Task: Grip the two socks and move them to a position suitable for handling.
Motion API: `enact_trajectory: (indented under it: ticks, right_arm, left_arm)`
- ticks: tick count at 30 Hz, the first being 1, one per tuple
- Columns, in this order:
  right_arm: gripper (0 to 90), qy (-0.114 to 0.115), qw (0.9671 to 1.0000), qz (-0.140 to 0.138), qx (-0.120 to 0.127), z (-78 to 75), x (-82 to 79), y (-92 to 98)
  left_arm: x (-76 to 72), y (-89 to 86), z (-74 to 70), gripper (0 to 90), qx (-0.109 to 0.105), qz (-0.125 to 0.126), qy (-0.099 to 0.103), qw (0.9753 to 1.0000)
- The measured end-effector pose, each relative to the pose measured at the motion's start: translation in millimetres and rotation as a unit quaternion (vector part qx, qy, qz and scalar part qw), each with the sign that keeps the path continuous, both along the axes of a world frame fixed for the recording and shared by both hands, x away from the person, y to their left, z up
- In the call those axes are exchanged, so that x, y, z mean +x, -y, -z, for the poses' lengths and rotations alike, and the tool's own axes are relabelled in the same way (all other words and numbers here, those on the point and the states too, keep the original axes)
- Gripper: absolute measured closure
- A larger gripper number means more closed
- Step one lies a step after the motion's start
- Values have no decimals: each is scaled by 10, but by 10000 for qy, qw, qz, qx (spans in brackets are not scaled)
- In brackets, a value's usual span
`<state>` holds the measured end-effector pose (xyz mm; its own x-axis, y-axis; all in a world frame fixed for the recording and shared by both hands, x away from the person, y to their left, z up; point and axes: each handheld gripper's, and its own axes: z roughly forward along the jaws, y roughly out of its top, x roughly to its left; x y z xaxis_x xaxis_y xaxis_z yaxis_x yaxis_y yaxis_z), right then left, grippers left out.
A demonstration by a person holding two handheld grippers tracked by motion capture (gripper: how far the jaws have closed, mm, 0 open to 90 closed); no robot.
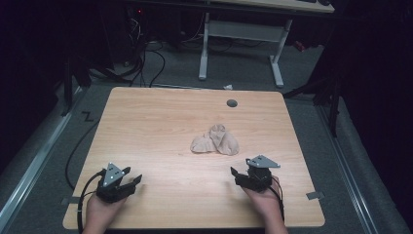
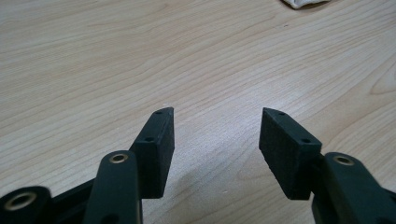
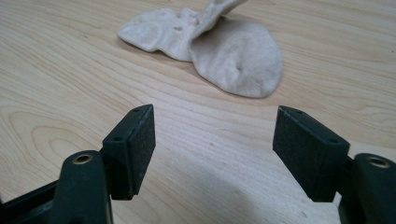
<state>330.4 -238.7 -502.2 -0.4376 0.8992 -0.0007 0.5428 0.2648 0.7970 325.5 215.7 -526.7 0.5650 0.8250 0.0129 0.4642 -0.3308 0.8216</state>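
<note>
Table (image 1: 160, 122) of pale wood-grain laminate, rounded corners, fills the centre of the high view; a dark round grommet (image 1: 232, 103) sits near its far edge. Cloth (image 1: 215, 140), beige, soft and crumpled into lobed folds, lies just right of frame centre. Left gripper (image 1: 132, 181), black with a grey three-cornered plate, rests at lower left, well apart from the cloth. Right gripper (image 1: 235, 173) rests at lower right, near the cloth, just below it.

Left gripper view: jaws stand wide, gripping nothing; the pads (image 2: 161, 147) are matte black, blocky and finely ribbed. Bare wood grain lies between them. A cloth edge (image 2: 303, 3) shows at the top right.

Right gripper view: jaws stand wide, gripping nothing, with flat matte pads (image 3: 140, 144). The cloth (image 3: 233, 58), of knitted, slightly fuzzy texture, lies in the upper centre, apart from both pads.
</note>
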Motion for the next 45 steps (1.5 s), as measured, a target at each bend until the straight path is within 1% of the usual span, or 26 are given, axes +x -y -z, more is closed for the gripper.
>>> enact_trajectory:
  ticks: [2,4,5,9,10,12,13,18,19,22,23,25,26,27,30,32,34,35,36,37,39,41,42,44,45]
  right_arm:
    - [294,1,10000,-18,-6,-7,8,-12]
    - [288,-32,9999,-71,-101,-33,38,-54]
    - [278,-78,9999,-58,-97,-59,62,-91]
    - [276,-68,9998,-107,-145,-108,101,-134]
    - [275,-80,9998,-92,-133,-138,124,-159]
    - [276,-74,9998,-104,-130,-146,134,-165]
    - [277,-106,9997,-142,-165,-166,170,-185]
    - [285,-185,9993,-210,-228,-187,238,-228]
    - [288,-197,9992,-224,-262,-191,269,-249]
    - [292,-264,9989,-243,-290,-190,308,-278]
    - [300,-293,9986,-244,-375,-189,355,-311]
    - [306,-322,9985,-246,-378,-188,372,-320]
    - [327,-433,9982,-271,-323,-180,425,-339]
    - [333,-471,9980,-279,-301,-178,442,-345]
    - [343,-533,9978,-265,-279,-174,484,-360]
    - [346,-554,9977,-257,-309,-178,517,-378]
    - [349,-552,9976,-244,-337,-184,547,-389]
    - [364,-581,9976,-246,-300,-185,582,-388]
    - [364,-581,9976,-246,-300,-185,582,-388]
    - [370,-681,9971,-206,-260,-183,634,-383]
    - [371,-697,9970,-202,-271,-182,652,-382]
    - [377,-769,9966,-156,-239,-183,709,-383]
    - [388,-780,9964,-149,-286,-186,754,-393]
    - [390,-834,9960,-142,-293,-191,813,-407]
    - [390,-834,9960,-142,-293,-191,813,-407]
  left_arm:
    - [0,3,0,458,8,11,5,10000]
    - [-5,13,-4,459,26,32,19,10000]
    - [-4,17,-3,458,17,37,25,10000]
    - [8,25,-3,458,3,68,1,10000]
    - [8,24,-4,459,4,75,-6,10000]
    - [6,21,-4,459,-21,73,-13,10000]
    - [4,19,-4,458,-34,70,-12,10000]
    - [4,12,-2,458,-66,68,-22,10000]
    - [8,19,2,459,-75,72,-69,9999]
    - [10,31,0,459,-39,118,-104,9999]
    - [11,39,2,459,-37,128,-105,9999]
    - [9,51,7,459,-36,153,-118,9998]
    - [9,54,7,460,-26,178,-133,9997]
    - [13,55,8,462,-43,201,-162,9997]
    - [18,51,10,466,-70,204,-186,9996]
    - [21,46,10,468,-60,201,-192,9996]
    - [26,44,14,468,-95,208,-205,9995]
    - [32,44,15,469,-61,245,-243,9994]
    - [32,44,15,472,-61,245,-243,9994]
    - [33,54,20,472,-70,251,-246,9994]
    - [30,67,23,473,-16,287,-227,9993]
    - [25,80,26,472,4,310,-207,9993]
    - [23,82,23,473,43,329,-217,9992]
    - [21,86,25,473,48,335,-193,9992]
    - [21,86,25,473,48,335,-193,9992]
